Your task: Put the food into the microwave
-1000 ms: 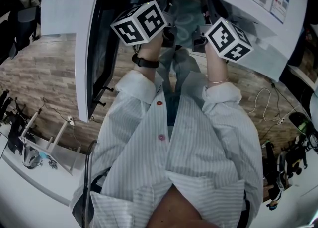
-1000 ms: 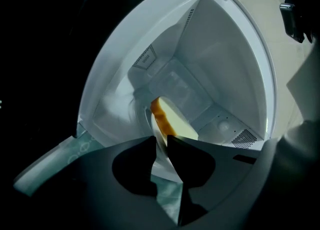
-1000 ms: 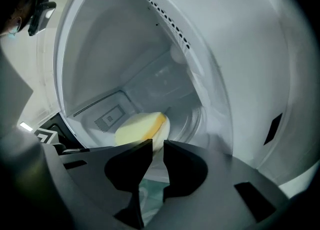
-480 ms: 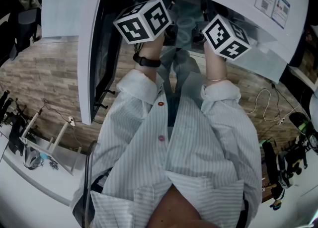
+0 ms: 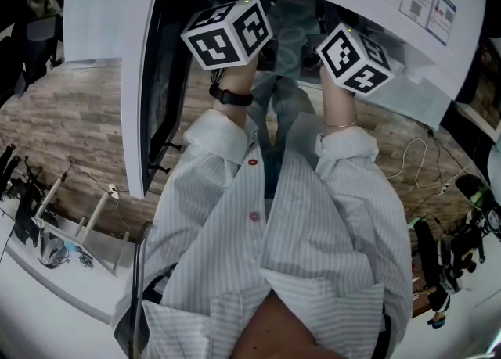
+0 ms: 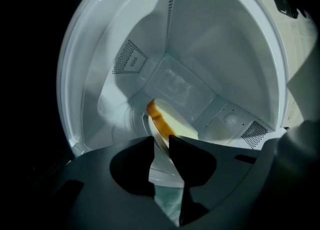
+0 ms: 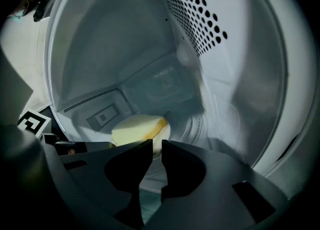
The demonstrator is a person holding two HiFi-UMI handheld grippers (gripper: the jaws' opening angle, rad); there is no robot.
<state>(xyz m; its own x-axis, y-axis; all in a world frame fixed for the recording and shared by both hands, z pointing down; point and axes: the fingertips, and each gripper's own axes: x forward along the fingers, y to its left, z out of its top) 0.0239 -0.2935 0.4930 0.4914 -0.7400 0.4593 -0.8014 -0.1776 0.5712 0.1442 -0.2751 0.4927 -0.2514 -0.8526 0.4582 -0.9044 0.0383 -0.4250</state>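
Microwave cavity (image 6: 200,48), left hand-held gripper (image 6: 161,139) opening around plate (image 6: 163,169)

wood-plank floor (image 5: 70,123), white table (image 5: 63,283)

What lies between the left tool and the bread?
The white plate, in the left gripper view: its rim sits inside the left tool, whose jaws have just been opening.
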